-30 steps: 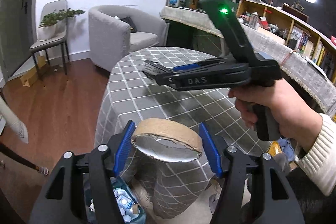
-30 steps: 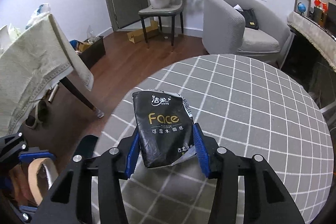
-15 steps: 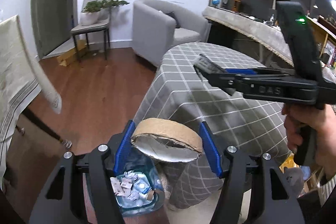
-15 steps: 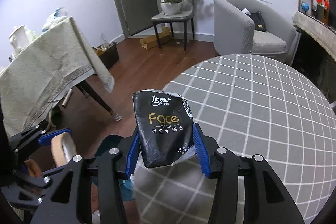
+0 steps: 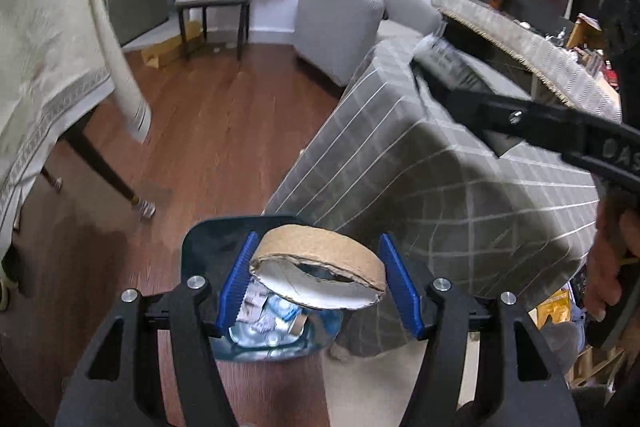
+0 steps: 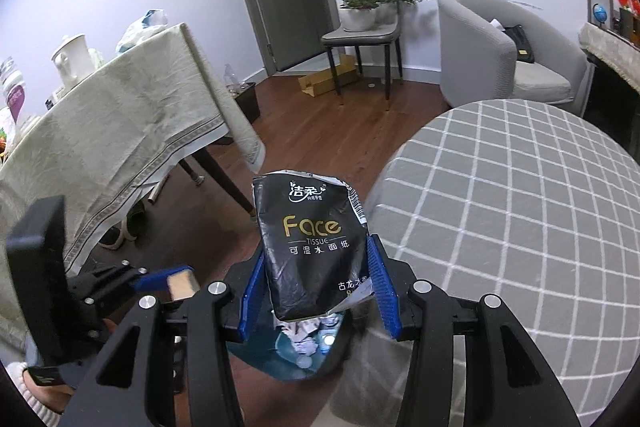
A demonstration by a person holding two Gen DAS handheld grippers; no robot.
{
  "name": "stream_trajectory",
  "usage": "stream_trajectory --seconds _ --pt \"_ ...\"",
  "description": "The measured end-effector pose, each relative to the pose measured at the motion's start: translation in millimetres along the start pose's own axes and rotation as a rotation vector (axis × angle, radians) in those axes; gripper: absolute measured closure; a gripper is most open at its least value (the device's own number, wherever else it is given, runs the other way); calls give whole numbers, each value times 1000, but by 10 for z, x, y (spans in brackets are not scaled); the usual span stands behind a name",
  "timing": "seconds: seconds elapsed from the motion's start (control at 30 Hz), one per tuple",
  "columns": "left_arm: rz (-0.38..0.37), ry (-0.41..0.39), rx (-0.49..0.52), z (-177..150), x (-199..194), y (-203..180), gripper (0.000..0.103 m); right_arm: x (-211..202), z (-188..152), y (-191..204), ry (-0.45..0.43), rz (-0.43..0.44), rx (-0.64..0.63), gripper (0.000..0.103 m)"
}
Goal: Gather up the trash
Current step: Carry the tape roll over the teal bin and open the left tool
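My left gripper [image 5: 318, 281] is shut on a brown cardboard tape ring [image 5: 320, 271] and holds it above a blue trash bin [image 5: 276, 327] that stands on the wood floor with crumpled trash inside. My right gripper [image 6: 318, 289] is shut on a black "Face" tissue wrapper [image 6: 314, 243], held upright above the same bin [image 6: 308, 347]. The right gripper shows in the left wrist view [image 5: 452, 83], over the table edge. The left gripper shows low left in the right wrist view [image 6: 168, 281], still with the ring.
A round table with a grey checked cloth [image 6: 520, 211] stands right beside the bin. A table under a beige cloth [image 6: 104, 139] is to the left, its leg [image 5: 108, 179] near the bin. A grey armchair [image 6: 500, 55] and a chair with a plant [image 6: 364, 27] stand by the far wall.
Both grippers have swung left off the checked table and down over the floor. The blue bin has come into full view below each gripper. Both still hold their items.
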State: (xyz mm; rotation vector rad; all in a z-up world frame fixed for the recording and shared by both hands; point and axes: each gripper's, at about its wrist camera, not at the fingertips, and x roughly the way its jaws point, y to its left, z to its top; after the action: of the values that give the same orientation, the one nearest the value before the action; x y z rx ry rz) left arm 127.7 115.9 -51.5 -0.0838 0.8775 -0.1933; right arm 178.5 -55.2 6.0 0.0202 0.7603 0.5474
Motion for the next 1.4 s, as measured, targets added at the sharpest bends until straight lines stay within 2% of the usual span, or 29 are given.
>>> stream_trajectory --seconds 0.37,0.53,0.73,0.87,1.13,1.4 --pt "41 185 -128 -304 376 560 38 371 -137 311 57 40 -20 55" --pt "32 235 -176 -412 545 727 38 543 -169 433 93 49 -33 55" --pt "34 262 -178 -494 706 859 37 792 -246 481 157 54 -45 55" --pt "30 252 -191 -469 682 905 28 902 -303 493 190 50 -50 55" --pt "42 209 -160 -422 559 886 27 1111 -384 513 241 48 -42 55" --pt "65 102 -146 -277 251 953 28 1421 -510 500 313 21 -39 55"
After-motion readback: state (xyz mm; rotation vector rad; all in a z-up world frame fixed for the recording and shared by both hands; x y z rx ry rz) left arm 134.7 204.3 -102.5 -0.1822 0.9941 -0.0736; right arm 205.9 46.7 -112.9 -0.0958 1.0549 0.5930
